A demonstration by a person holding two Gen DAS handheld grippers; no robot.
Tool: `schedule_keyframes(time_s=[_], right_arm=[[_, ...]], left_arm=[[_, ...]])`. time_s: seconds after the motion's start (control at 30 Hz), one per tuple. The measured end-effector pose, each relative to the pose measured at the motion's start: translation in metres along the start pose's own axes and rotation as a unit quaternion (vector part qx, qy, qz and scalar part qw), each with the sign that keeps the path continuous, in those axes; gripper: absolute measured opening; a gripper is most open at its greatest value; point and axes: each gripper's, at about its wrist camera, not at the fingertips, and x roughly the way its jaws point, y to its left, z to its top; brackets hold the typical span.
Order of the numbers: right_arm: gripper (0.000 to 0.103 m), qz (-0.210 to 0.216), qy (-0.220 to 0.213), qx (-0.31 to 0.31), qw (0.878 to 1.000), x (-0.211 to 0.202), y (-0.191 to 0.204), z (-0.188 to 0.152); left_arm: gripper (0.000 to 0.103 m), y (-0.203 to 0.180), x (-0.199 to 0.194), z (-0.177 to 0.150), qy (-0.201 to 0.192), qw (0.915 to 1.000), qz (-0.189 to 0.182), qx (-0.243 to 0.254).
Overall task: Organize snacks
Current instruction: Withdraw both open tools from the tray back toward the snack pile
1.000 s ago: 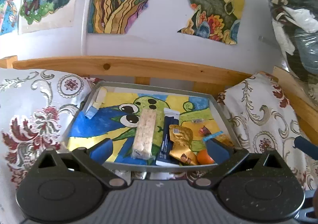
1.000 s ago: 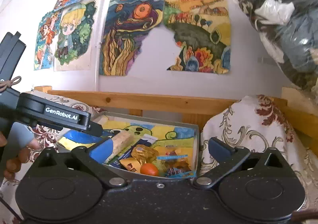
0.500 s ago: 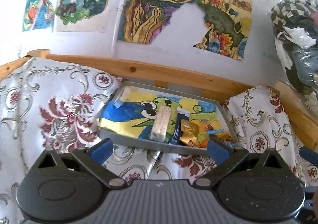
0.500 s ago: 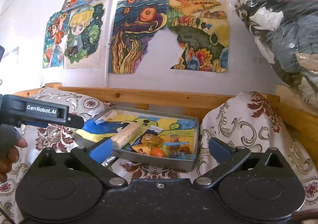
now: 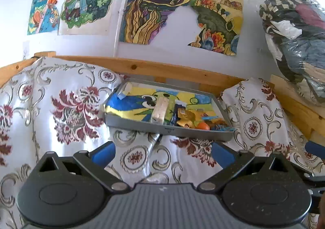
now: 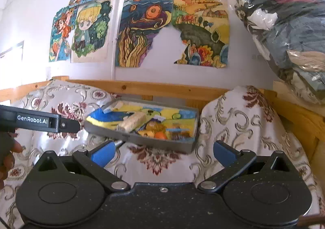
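Both grippers empty, snacks in tray

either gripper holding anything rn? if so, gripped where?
Nothing. The left gripper and right gripper are both open and empty, short of the tray of snacks.

Colourful drawings taped across the top, wooden rail mid-frame, floral cloth lower left, bagged clothes upper right.

Black gripper bodies, round pivot discs, silver screws, blue fingers — white "GenRobot.AI" lettering
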Motion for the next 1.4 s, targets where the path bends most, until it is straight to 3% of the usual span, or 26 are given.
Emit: schedule_keyframes(time_s=[0.57,1.4], right_arm=[[0.102,0.029,0.087,-0.024,0.996,-0.032,0.027,-0.036],[0.102,0.089,0.211,-0.025,0.973,0.000,0.045,-0.068]], left_arm=[[0.103,0.018,-0.021,-0.059,0.055,0.9980,0.014,0.028],[0.102,0.033,-0.014,-0.089,0.121,0.9908,0.040,0.045]])
